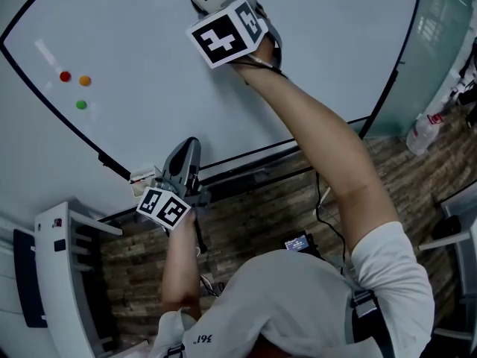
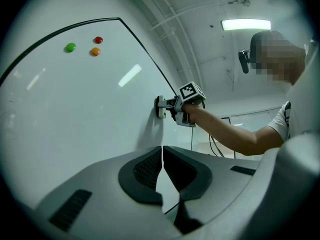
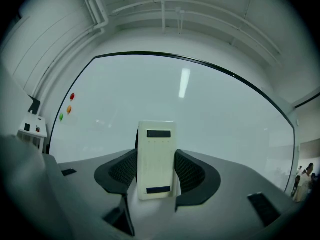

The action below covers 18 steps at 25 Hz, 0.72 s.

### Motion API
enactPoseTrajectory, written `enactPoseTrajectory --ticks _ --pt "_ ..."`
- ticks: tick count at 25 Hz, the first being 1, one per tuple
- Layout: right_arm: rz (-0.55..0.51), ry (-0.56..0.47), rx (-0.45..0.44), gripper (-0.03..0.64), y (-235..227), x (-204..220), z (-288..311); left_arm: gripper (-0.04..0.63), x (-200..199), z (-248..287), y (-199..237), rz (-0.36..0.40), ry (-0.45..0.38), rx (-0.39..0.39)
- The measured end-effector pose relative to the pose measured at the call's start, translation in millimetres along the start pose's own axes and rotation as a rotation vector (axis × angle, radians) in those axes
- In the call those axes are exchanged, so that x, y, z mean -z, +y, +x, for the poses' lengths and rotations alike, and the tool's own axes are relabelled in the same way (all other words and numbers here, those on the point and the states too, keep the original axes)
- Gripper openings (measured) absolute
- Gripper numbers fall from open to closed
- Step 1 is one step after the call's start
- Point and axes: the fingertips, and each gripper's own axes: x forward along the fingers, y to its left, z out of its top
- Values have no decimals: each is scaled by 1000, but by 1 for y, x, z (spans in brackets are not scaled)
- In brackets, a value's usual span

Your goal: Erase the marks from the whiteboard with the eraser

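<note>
The right hand-held gripper (image 1: pixel 215 2) is raised at 12 o'clock in the head view. Its jaws are clamped on the two long sides of the cream eraser (image 3: pixel 156 159), which stands upright between them. From the left gripper view, the eraser (image 2: pixel 161 107) sits flat against the whiteboard (image 2: pixel 75 109), close to the board's dark right edge.

The left hand-held gripper (image 1: pixel 190 146) is low at about 7 o'clock in the head view, near the board's lower frame. Its own view shows the jaws (image 2: pixel 162 159) closed tip to tip with nothing between them.

A red magnet (image 1: pixel 65 76), an orange magnet (image 1: pixel 85 80) and a green magnet (image 1: pixel 81 104) cluster on the whiteboard (image 1: pixel 149 43) at 10 o'clock, well apart from the eraser. The wood-patterned floor (image 1: pixel 253 207) lies below the board.
</note>
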Motion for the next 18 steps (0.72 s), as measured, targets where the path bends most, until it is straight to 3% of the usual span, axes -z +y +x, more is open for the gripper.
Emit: enactPoseTrajectory --ticks 18 --pt "62 46 196 250 -156 70 -26 8 28 42 -32 6 46 32"
